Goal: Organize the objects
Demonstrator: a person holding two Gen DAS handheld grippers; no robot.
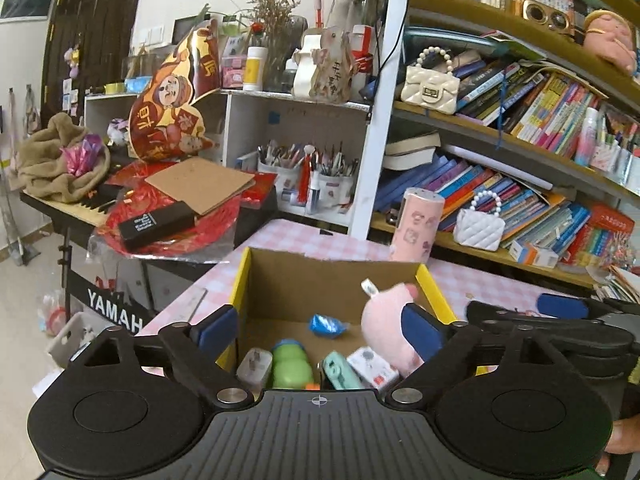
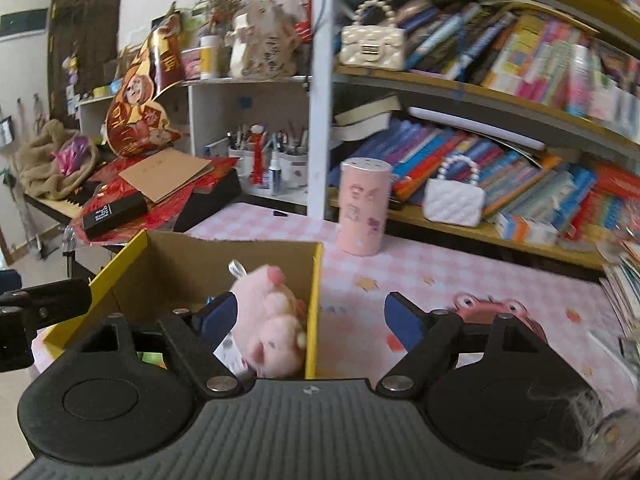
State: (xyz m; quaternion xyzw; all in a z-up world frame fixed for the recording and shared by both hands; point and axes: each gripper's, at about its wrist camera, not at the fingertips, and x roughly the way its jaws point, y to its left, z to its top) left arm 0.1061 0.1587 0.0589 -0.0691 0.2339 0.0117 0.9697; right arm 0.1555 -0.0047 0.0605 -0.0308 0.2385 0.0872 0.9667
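the cardboard box (image 1: 336, 276) on the checked tabletop (image 2: 440, 280) holds six things: one pink plush pig (image 2: 272, 320), one blue wrapped item (image 1: 326, 325), one green bottle (image 1: 291, 366), one white charger (image 1: 254, 372), one mint gadget (image 1: 338, 372) and one white carton (image 1: 372, 366). one pink canister (image 2: 364, 206) stands near the tabletop's far edge. on the shelves are two pearl-handled quilted purses, one cream (image 1: 431, 88) and one white (image 1: 479, 230).

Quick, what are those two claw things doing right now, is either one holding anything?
Left gripper: open, holding nothing; it hangs over the cardboard box.
Right gripper: open, holding nothing; the pink plush pig sits loose in the box.
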